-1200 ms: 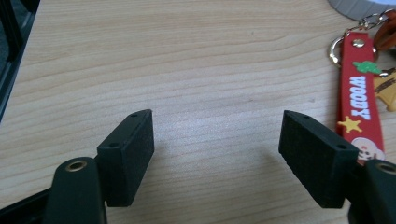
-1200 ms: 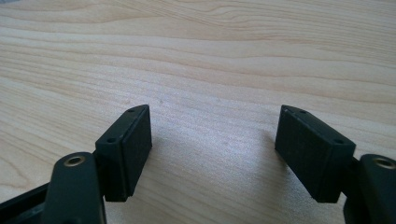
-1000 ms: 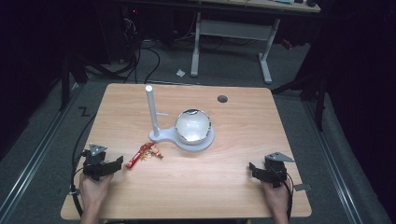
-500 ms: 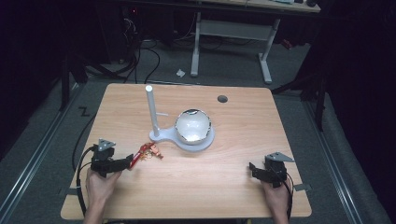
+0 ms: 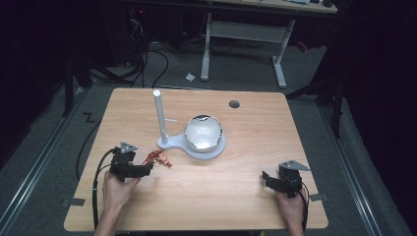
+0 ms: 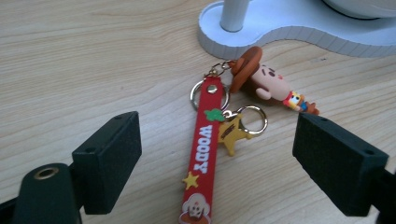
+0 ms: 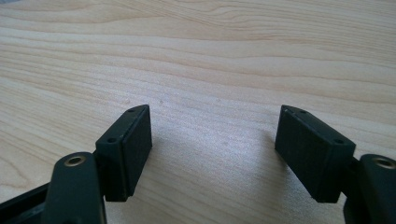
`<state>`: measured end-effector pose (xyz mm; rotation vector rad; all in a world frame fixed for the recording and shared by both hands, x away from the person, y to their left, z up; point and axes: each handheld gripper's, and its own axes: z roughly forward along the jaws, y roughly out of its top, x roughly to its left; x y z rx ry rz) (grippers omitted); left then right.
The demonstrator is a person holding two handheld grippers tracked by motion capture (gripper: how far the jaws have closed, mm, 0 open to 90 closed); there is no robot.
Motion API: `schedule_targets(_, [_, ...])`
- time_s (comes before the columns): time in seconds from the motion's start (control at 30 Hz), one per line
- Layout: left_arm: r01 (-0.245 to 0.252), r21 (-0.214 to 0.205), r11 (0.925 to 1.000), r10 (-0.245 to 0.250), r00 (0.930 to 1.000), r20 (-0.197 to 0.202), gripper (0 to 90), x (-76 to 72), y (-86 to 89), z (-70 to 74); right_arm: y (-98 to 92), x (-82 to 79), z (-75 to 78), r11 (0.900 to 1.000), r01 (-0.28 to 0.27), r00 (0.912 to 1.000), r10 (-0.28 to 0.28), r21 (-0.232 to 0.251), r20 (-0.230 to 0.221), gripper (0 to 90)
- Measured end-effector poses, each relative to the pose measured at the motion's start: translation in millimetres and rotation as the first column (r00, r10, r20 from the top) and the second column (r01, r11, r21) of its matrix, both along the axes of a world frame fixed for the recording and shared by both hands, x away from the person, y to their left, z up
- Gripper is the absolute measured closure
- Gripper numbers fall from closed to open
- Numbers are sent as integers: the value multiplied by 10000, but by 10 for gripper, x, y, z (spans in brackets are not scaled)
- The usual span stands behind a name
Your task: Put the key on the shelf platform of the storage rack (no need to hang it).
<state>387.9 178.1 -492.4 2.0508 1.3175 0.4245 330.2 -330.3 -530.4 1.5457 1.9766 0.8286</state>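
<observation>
**One keychain, two open grippers**

High view: one table (image 5: 246, 206) is carrying one white stand (image 5: 189, 145), made of one upright post and one round base, and one bowl (image 5: 203, 132) is sitting on that base. One keychain (image 5: 158, 158) is lying flat on the wood just left of the stand's base. Two hands are coming in from the bottom edge, each holding one gripper. The left gripper (image 5: 147, 168) is pointing right at the keychain, its tips just beside it. The right gripper (image 5: 265, 178) is resting near the table's front right corner, well apart from everything else.

Left gripper view: the left gripper (image 6: 217, 161) has just been opening its jaws, and they are standing wide, with the keychain (image 6: 204, 149) lying between them, untouched by either pad. The keychain is showing one red strap, one cowboy-head charm, one yellow star and two metal rings. The stand's (image 6: 289, 30) base is lying just beyond the charm.

Right gripper view: the right gripper (image 7: 212, 149) is holding its two jaws wide apart over bare wood, gripping nothing.
</observation>
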Motion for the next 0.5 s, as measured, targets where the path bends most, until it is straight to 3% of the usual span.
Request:
schedule_targets(0.23, [186,-61,9998,-187,9994,-287,149,102,-134,-18,-1,0,0,10000,-8,10000,8,10,0,275])
schedule_targets(0.37, [193,155,9997,-184,9983,-544,135,164,-201,-56,-1,0,0,10000,-8,10000,8,10,0,275])
schedule_targets(0.5, [242,295,9993,-226,9982,-547,122,200,-259,-51,-1,1,0,10000,-16,10000,16,6,7,275])
